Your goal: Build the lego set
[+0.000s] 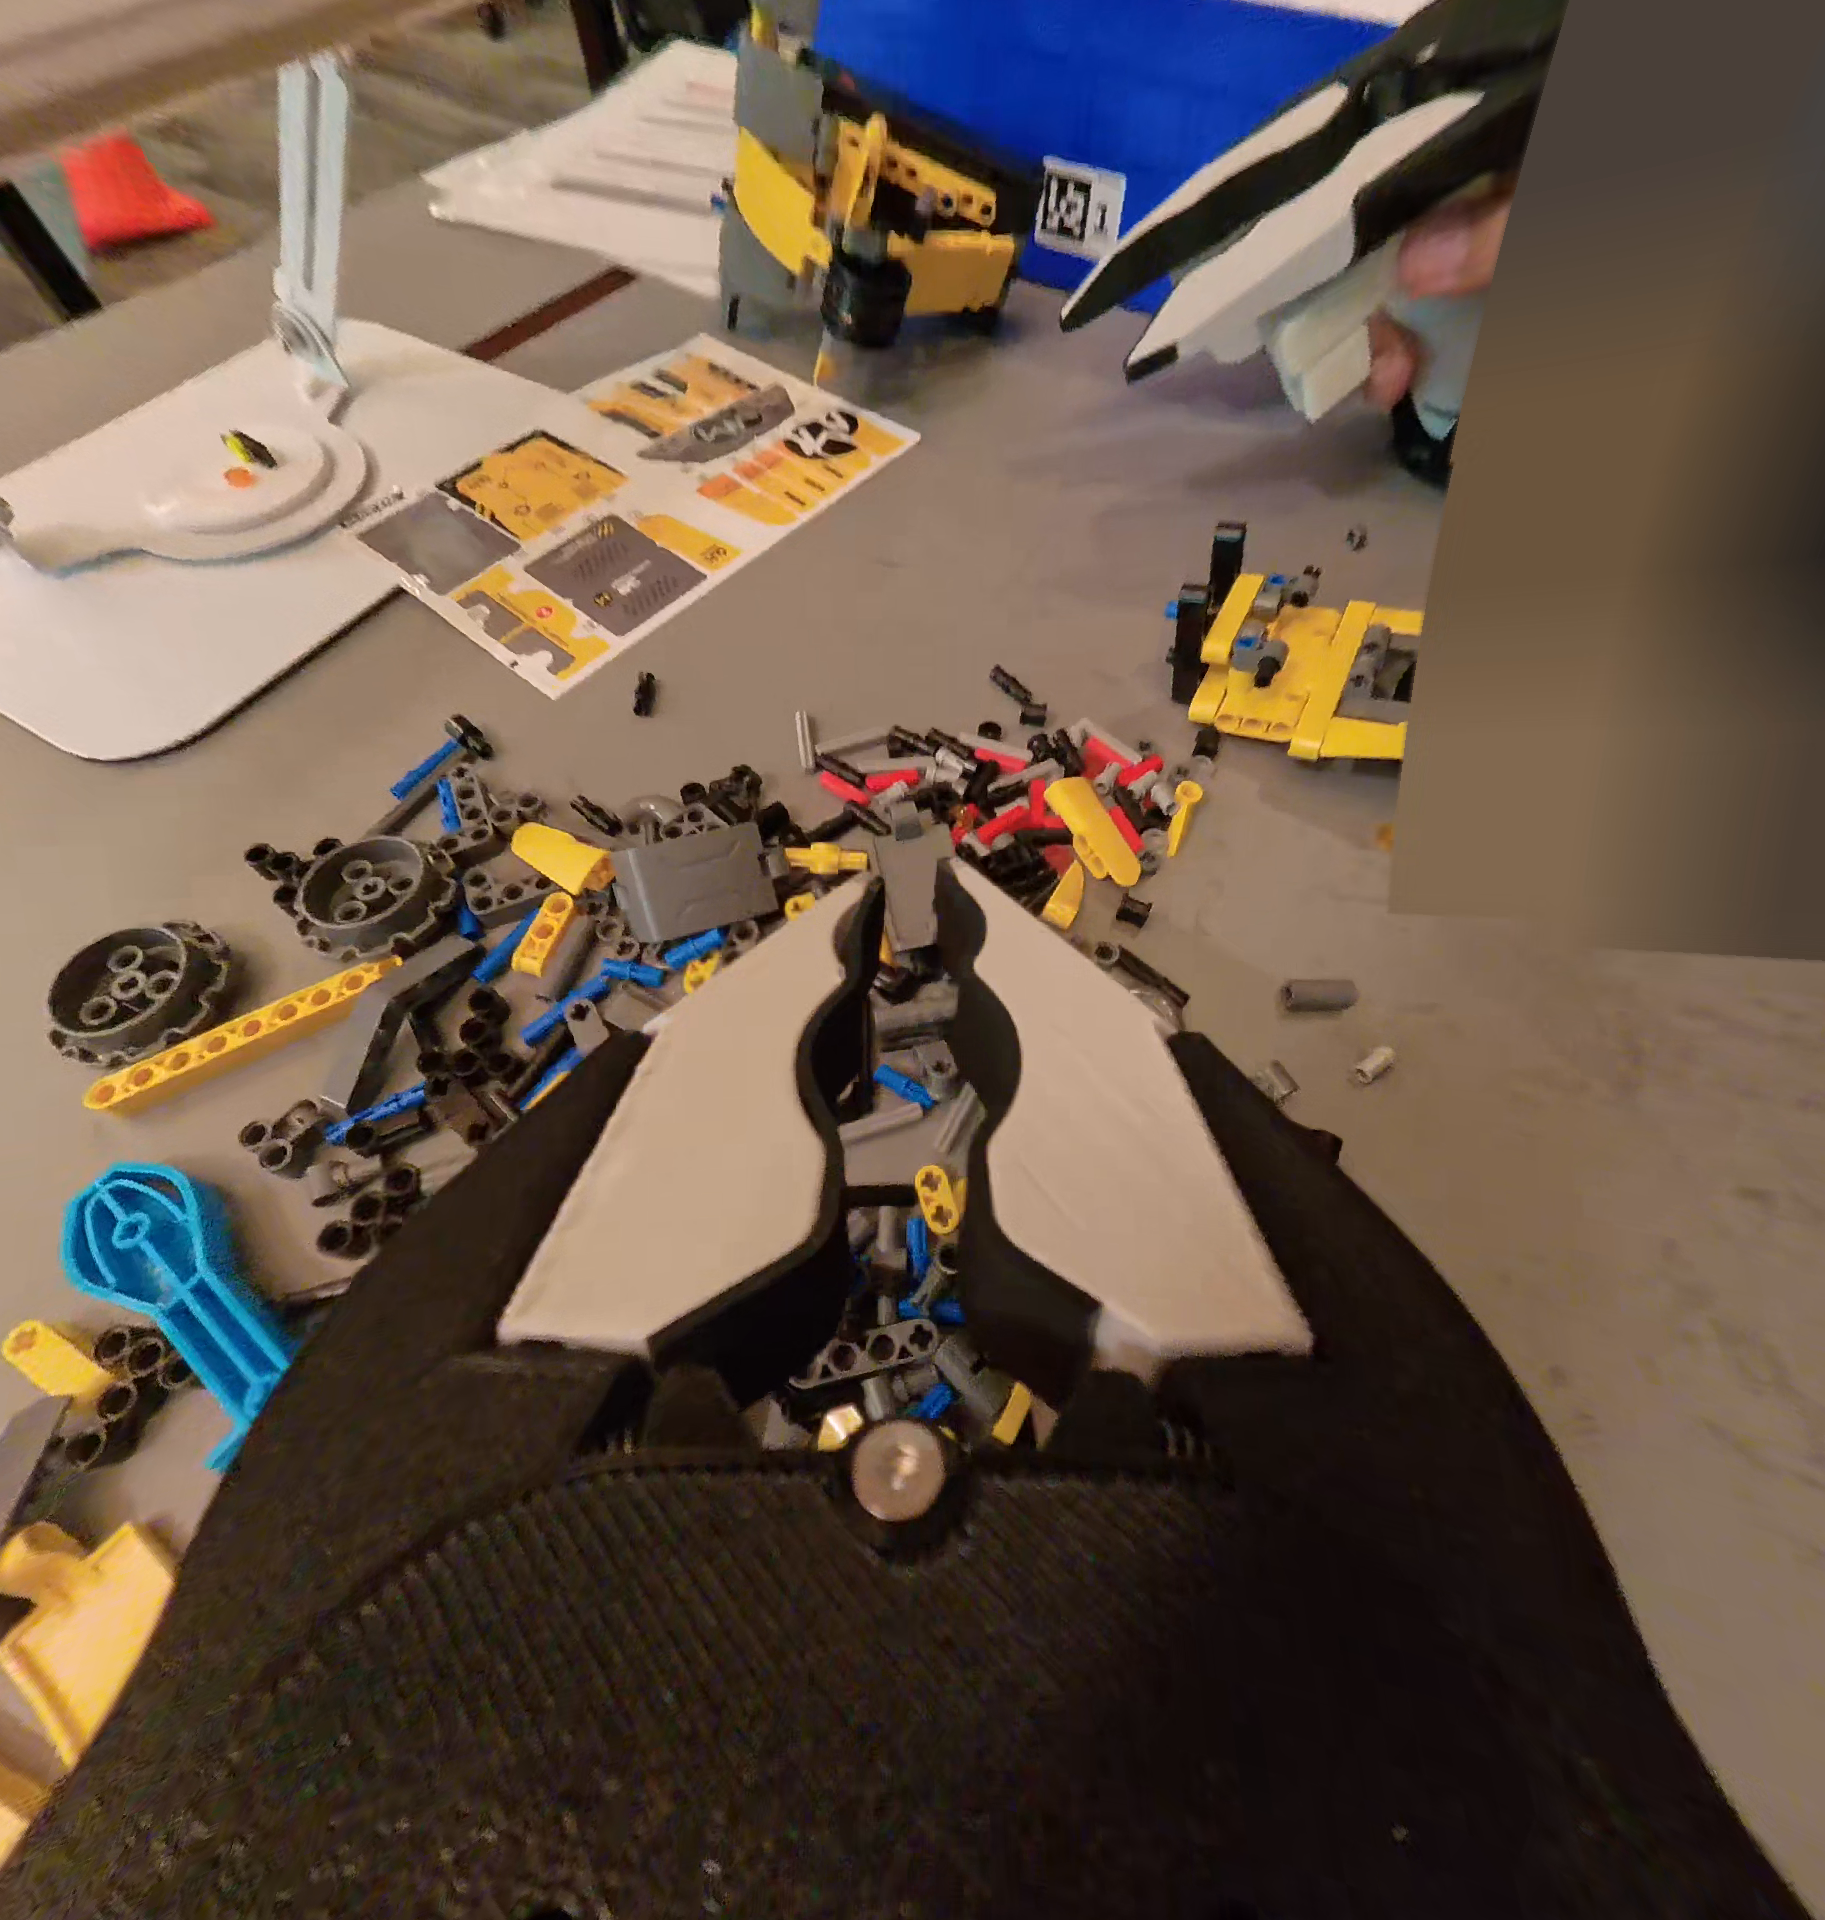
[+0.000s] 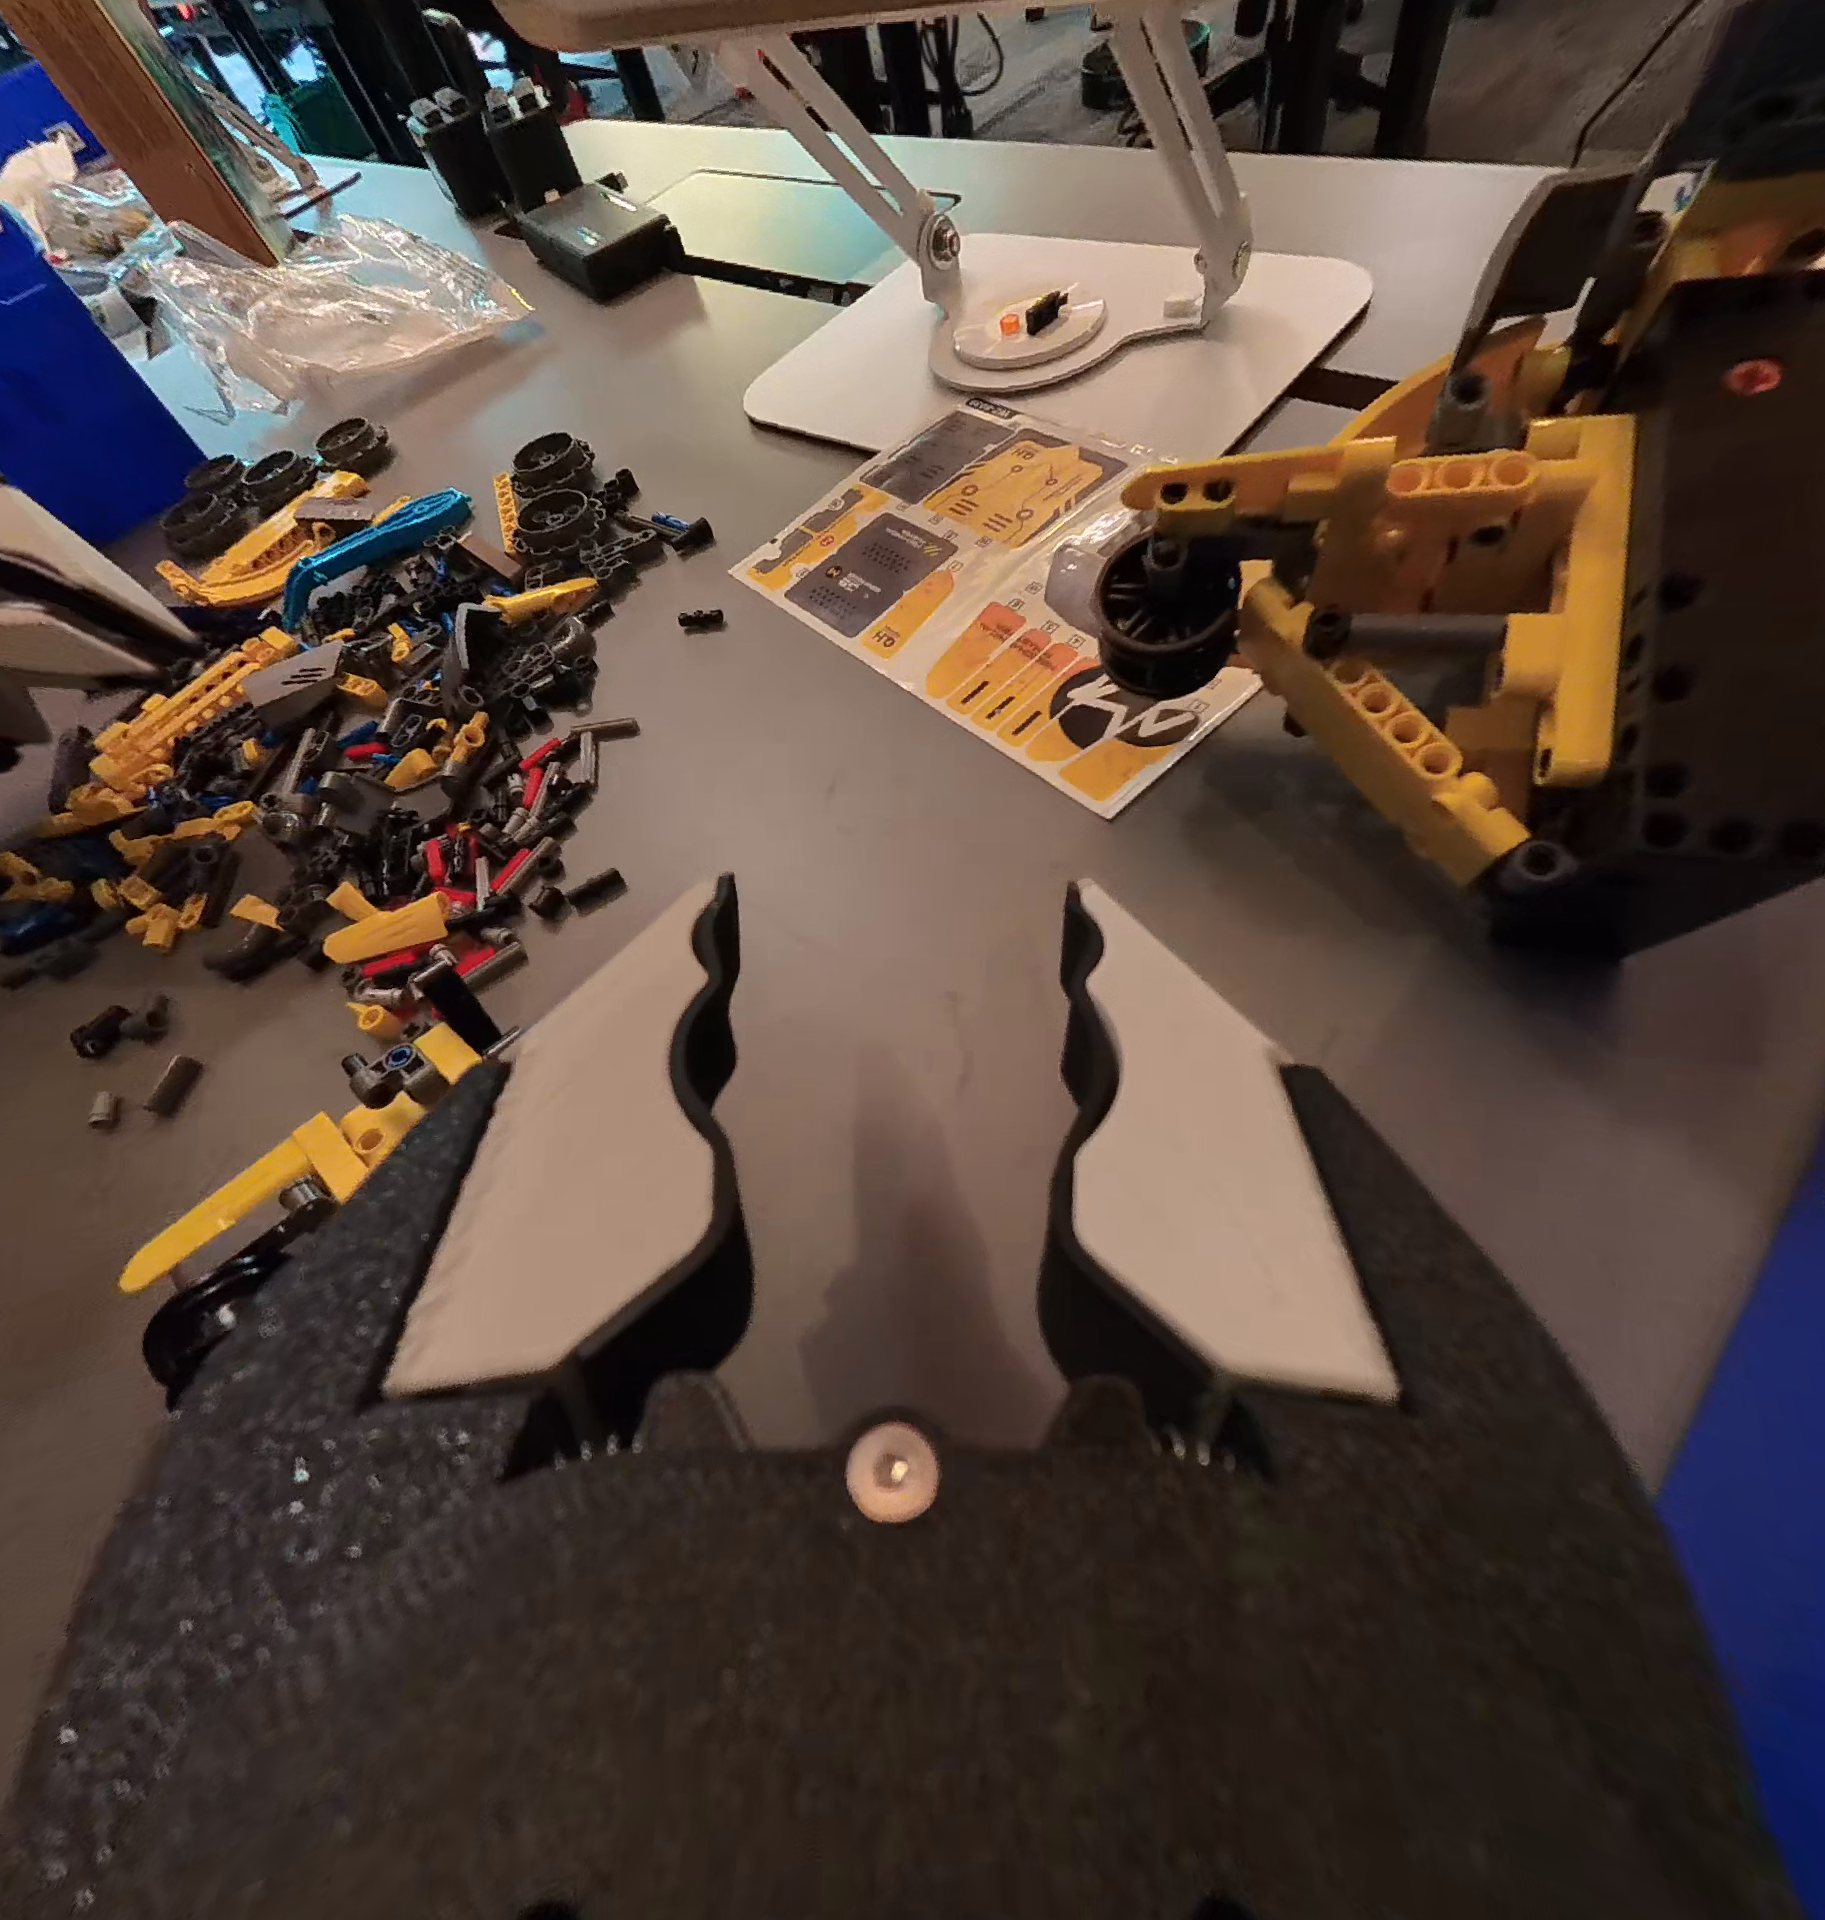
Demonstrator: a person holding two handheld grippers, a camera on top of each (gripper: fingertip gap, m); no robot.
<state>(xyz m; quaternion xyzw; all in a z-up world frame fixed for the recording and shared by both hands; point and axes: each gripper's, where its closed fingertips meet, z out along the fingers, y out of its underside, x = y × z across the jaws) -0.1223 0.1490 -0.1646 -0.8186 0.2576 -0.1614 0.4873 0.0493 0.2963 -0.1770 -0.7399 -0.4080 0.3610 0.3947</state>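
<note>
Left wrist view: my left gripper (image 1: 913, 883) sits low over the pile of loose building pieces (image 1: 679, 935) at frame centre, fingertips pinching a small dark grey piece (image 1: 910, 883) at the pile's far edge. A yellow sub-assembly (image 1: 1303, 665) lies at right, the half-built yellow and black model (image 1: 866, 229) stands upper centre, and the sticker sheet (image 1: 638, 520) lies unpeeled between. Much stays unassembled.

Only this view shows the pinch. The right wrist view instead shows my right gripper (image 2: 897, 904) spread wide over bare grey table (image 2: 887, 790), holding nothing, with the model (image 2: 1510, 623) close at upper right, its black wheel (image 2: 1162, 618) facing me, and crumpled plastic bags (image 2: 316, 301) upper left.
</note>
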